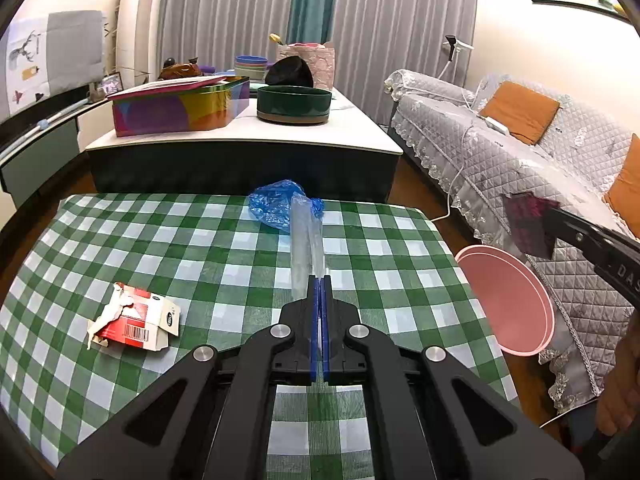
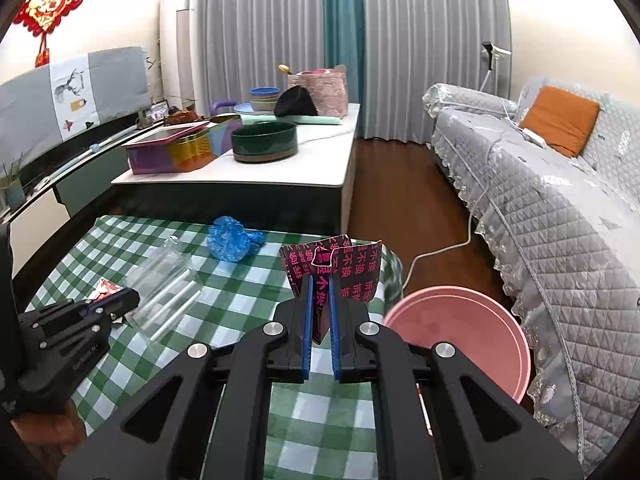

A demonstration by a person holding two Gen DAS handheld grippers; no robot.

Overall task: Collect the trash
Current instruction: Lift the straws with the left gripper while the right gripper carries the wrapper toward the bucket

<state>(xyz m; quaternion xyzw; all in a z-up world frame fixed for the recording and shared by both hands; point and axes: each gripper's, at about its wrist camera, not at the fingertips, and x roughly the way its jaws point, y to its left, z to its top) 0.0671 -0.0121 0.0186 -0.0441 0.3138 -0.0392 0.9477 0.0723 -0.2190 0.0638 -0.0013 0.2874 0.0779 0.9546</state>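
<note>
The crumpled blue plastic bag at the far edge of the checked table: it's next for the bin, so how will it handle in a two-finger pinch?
The crumpled blue plastic bag looks thin and creased, so it will probably squash and hang limp. It is likely very light and may slide on the green checked tablecloth if nudged. Its glossy film could slip from a shallow pinch.

clear plastic wrapper [image 1: 306,240], black-pink packet [image 2: 332,276], blue bag [image 1: 276,204], torn red carton [image 1: 134,322], pink bin [image 2: 456,336].

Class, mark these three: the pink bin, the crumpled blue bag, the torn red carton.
pink bin [image 2: 460,344], right wrist view, on its inner wall.
crumpled blue bag [image 1: 274,202], left wrist view, on its middle.
torn red carton [image 1: 138,326], left wrist view, on its red face.
</note>
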